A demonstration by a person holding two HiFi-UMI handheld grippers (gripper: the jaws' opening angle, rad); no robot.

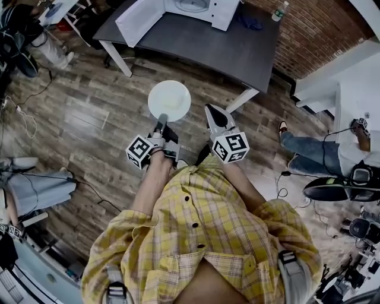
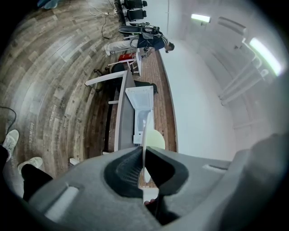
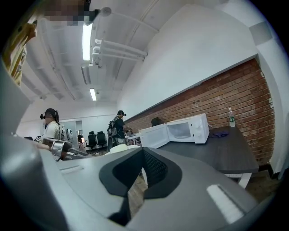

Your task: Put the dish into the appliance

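A round white dish (image 1: 169, 100) hangs over the wooden floor in front of me, with my left gripper (image 1: 161, 123) shut on its near rim. In the left gripper view the dish (image 2: 145, 135) shows edge-on, clamped between the jaws of the left gripper (image 2: 143, 152). Beside it, my right gripper (image 1: 214, 114) is shut and holds nothing; its jaws meet at the tips in the right gripper view (image 3: 142, 150). The white microwave (image 1: 178, 10) stands on the dark table (image 1: 225, 47) ahead with its door swung open. It also appears in both gripper views (image 2: 141, 110) (image 3: 180, 130).
A water bottle (image 1: 279, 10) and a blue cloth (image 1: 248, 22) lie on the table near the brick wall (image 1: 320, 29). White table legs (image 1: 122, 58) stand on the floor. A person (image 1: 314, 153) is at the right, and others (image 3: 118, 125) stand farther back. Cables cross the floor at left.
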